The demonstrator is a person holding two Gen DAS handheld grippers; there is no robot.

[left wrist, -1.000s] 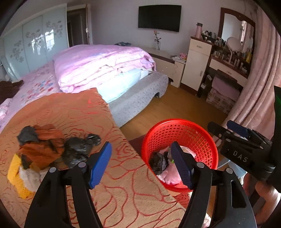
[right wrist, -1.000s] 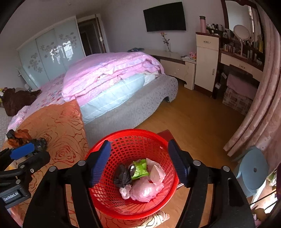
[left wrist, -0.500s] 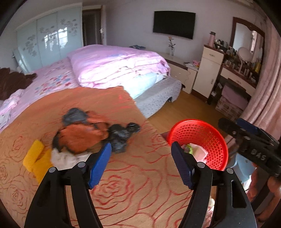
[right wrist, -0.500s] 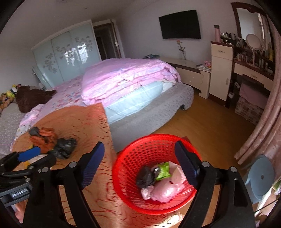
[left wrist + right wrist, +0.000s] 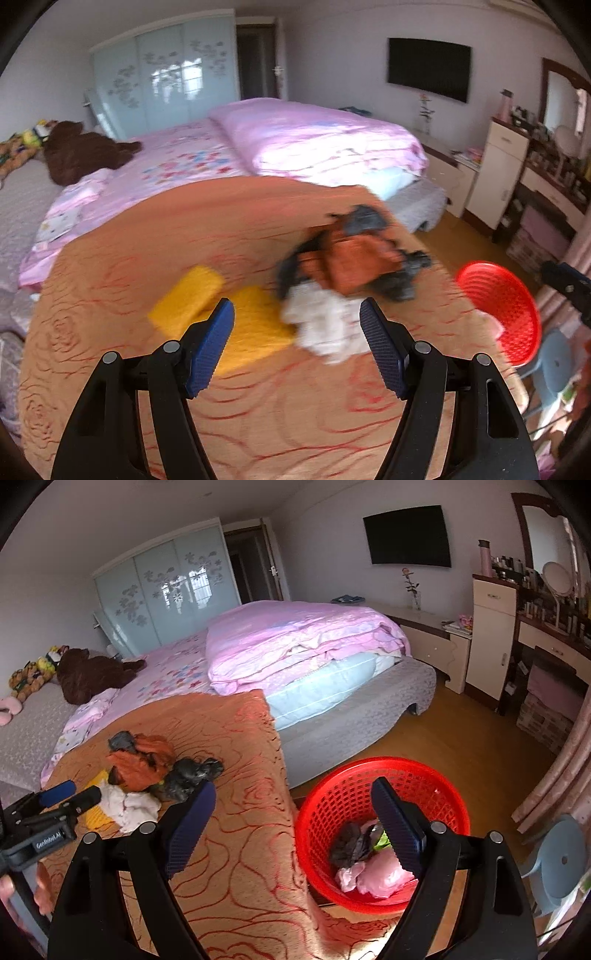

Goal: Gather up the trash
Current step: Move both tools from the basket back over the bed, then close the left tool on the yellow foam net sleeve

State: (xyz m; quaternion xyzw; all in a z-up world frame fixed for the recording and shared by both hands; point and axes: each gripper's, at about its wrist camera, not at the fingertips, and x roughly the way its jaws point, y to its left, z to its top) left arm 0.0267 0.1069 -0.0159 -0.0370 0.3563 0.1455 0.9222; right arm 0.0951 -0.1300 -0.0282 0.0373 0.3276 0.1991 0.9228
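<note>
My left gripper (image 5: 297,345) — parted, empty, aimed at the trash heap (image 5: 347,266); right gripper (image 5: 295,823) — spread, empty, above the red basket (image 5: 325,794), presumably the drop spot.

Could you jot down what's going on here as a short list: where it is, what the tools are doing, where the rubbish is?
place: bedroom, orange blanket spread over the bed end
left hand-held gripper: open, empty, aimed at the trash pile
right hand-held gripper: just opened wider, empty, above basket
trash pile: orange, black, white and yellow pieces on blanket
red basket: on floor, some trash inside
</note>
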